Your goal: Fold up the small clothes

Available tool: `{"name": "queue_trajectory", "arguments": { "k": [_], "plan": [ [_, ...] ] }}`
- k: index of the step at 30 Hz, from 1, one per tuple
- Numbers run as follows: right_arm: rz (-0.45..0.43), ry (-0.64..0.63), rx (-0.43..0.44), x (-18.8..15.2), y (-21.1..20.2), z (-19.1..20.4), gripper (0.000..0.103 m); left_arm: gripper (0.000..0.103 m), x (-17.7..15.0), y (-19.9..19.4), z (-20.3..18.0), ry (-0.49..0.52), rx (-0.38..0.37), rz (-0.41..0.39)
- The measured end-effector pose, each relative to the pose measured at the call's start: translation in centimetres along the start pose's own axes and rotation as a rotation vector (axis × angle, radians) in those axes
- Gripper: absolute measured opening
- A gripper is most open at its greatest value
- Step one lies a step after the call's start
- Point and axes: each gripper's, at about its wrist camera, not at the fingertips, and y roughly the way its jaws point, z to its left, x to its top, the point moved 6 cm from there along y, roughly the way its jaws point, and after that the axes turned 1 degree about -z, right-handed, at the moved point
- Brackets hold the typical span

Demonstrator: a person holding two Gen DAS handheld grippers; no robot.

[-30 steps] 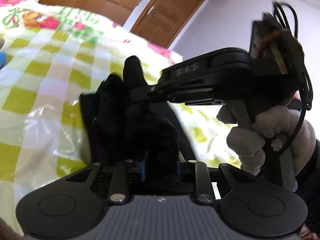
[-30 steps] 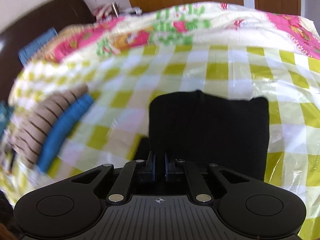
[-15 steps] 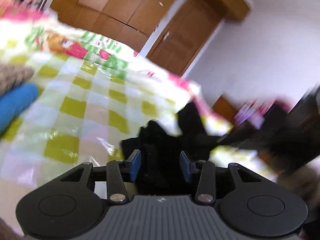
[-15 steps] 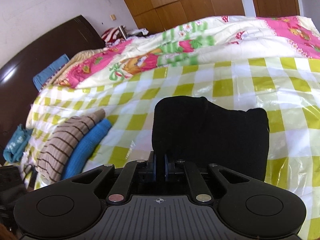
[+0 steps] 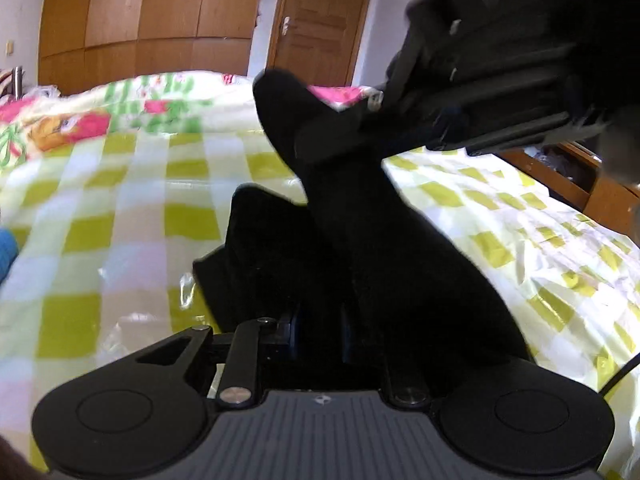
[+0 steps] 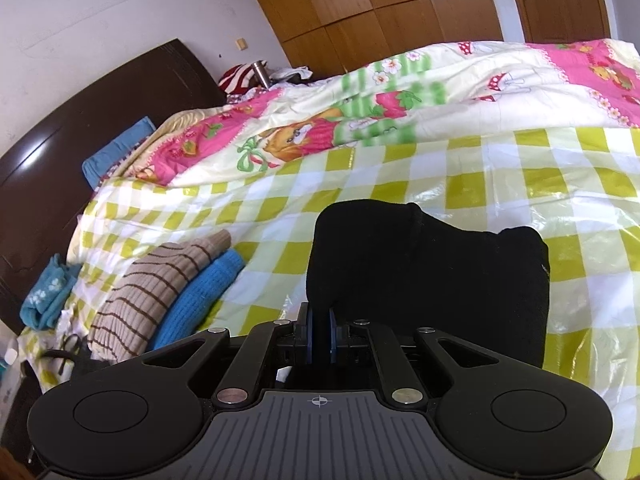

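Observation:
A small black garment (image 5: 368, 232) hangs between both grippers above the green-and-white checked sheet (image 5: 120, 240). My left gripper (image 5: 320, 332) is at its lower edge with the cloth between its jaws, which stand a little apart. My right gripper (image 6: 319, 334) is shut on an upper edge of the same black garment (image 6: 432, 268). The right gripper also shows in the left wrist view (image 5: 384, 120), above and beyond my left one, pinching the cloth's raised end.
A folded beige striped knit (image 6: 160, 288) and a folded blue knit (image 6: 200, 296) lie at the sheet's left. A pink cartoon quilt (image 6: 400, 112) is bunched at the back. A dark headboard (image 6: 80, 128) stands left, wooden wardrobes (image 5: 140, 20) behind.
The left gripper opened half a second ago and now has its jaws closer on the cloth. The right gripper rose with its end of the garment, and the garment lifted.

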Motion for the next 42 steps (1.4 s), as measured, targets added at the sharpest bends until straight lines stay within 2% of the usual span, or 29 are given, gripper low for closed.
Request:
{"name": "queue_trajectory", "arguments": {
  "k": [3, 5, 7, 9, 11, 12, 13, 14, 16, 19, 22, 25, 28, 30, 34, 36, 39, 42],
  "plan": [
    [0.000, -0.014, 0.006, 0.0, 0.3, 0.5, 0.009, 0.031, 0.6, -1.7, 1.1, -0.062, -0.017, -0.044],
    [-0.001, 0.002, 0.024, 0.3, 1.0, 0.8, 0.009, 0.031, -0.3, -0.6, 1.4, -0.083, -0.034, 0.023],
    [0.011, -0.008, 0.030, 0.2, 2.3, 1.4, 0.009, 0.032, -1.3, 0.1, 1.9, -0.118, -0.039, 0.039],
    [0.046, -0.020, -0.002, -0.8, 4.5, 1.2, 0.009, 0.034, -1.5, -0.2, 2.4, -0.158, -0.059, 0.036],
    [0.136, -0.048, -0.041, -3.0, 7.5, 0.4, 0.009, 0.034, -1.8, -0.6, 3.1, -0.189, -0.066, 0.059],
    [0.155, -0.076, -0.057, -3.9, 8.5, 0.2, 0.010, 0.039, -2.2, -1.2, 3.8, -0.207, -0.050, 0.076],
    [0.145, -0.066, -0.048, -4.3, 8.8, 0.1, 0.010, 0.050, -2.8, -1.8, 4.4, -0.228, -0.041, 0.078],
    [0.131, -0.043, -0.034, -4.4, 8.8, 0.0, 0.012, 0.054, -3.2, -2.6, 5.1, -0.254, -0.037, 0.072],
    [0.118, -0.026, -0.009, -4.0, 8.3, 0.0, 0.018, 0.055, -4.1, -4.7, 6.3, -0.290, -0.008, 0.065],
    [0.091, -0.021, 0.018, -3.4, 7.0, 0.0, 0.021, 0.055, -4.1, -7.7, 7.9, -0.314, 0.054, 0.019],
    [0.029, -0.022, 0.059, -2.4, 5.3, 0.6, 0.021, 0.055, -2.0, -9.9, 7.9, -0.331, 0.046, -0.074],
    [-0.007, 0.001, 0.056, -1.7, 3.8, 0.2, 0.021, 0.056, 0.8, -10.5, 6.0, -0.259, 0.026, -0.142],
    [-0.055, 0.023, 0.053, -1.7, 0.8, -0.7, 0.021, 0.057, 3.4, -9.1, 4.4, -0.188, -0.010, -0.177],
    [-0.070, 0.015, 0.032, -2.2, -0.6, -1.1, 0.021, 0.057, 5.1, -7.1, 3.8, -0.148, -0.006, -0.190],
    [-0.032, -0.073, 0.010, -5.2, -1.2, 0.0, 0.021, 0.057, 6.9, -2.4, 2.8, -0.134, -0.052, -0.156],
    [0.000, -0.126, 0.020, -6.9, -0.3, 0.7, 0.021, 0.057, 6.3, 0.2, 2.4, -0.095, -0.020, -0.102],
    [0.061, -0.139, 0.018, -8.8, 2.1, 0.5, 0.021, 0.056, 3.4, 4.2, 3.6, -0.056, 0.103, 0.033],
    [0.074, -0.122, 0.038, -9.8, 4.1, -0.3, 0.019, 0.058, 1.4, 5.1, 5.3, -0.088, 0.127, 0.047]
  ]
}}
